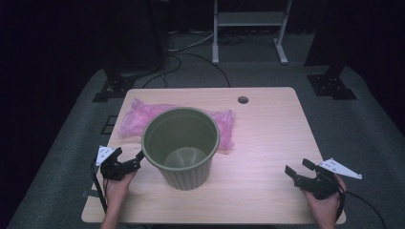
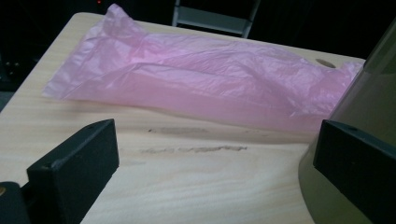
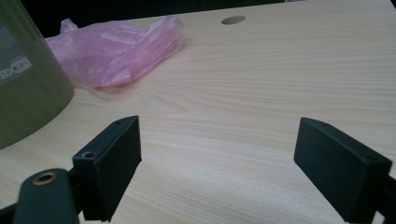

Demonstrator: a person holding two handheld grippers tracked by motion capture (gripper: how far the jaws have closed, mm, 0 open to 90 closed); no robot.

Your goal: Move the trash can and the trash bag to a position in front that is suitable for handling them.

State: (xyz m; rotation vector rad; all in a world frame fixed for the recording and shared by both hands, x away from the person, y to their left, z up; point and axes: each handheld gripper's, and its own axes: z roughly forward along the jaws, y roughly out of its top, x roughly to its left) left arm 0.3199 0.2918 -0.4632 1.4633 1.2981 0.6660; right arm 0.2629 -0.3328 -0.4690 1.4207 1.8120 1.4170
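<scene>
Olive-green bin [image 1: 183,148] stands upright on my bench [image 1: 267,143], a little left of the middle, open mouth up and nothing visible inside it but its own ribbed floor. Its walls are ribbed on the outside too, and in the right gripper view I can read part of a pale label on its side [image 3: 18,70]. Behind it, touching or nearly touching its far wall, lies a crumpled pink plastic bag [image 1: 143,117], flat on the wood and stretched across the far-left part of the bench; one end of it pokes out past the bin on the right. From the left gripper view the bag [image 2: 196,84] runs across the whole width ahead of me, and its near end meets the bin's wall [image 2: 369,93].

My left claw [image 1: 128,161] sits low at the bin's left side, just beside its wall, jaws spread wide and gripping nothing. In its own view one jaw rides right against or just short of the green wall; I cannot tell whether it touches. Bare wood with a faint grey smudge [image 2: 191,149] lies between the jaws.

My right claw [image 1: 298,169] rests well apart from the bin, near the front right corner of the bench, also released, with only bare wood grain between its jaws. A round cable hole [image 1: 243,100] is set in the far edge of the bench, right of the bag.

Beyond the bench I see grey carpet, black stand feet [image 1: 332,83] and a white frame [image 1: 248,28].
</scene>
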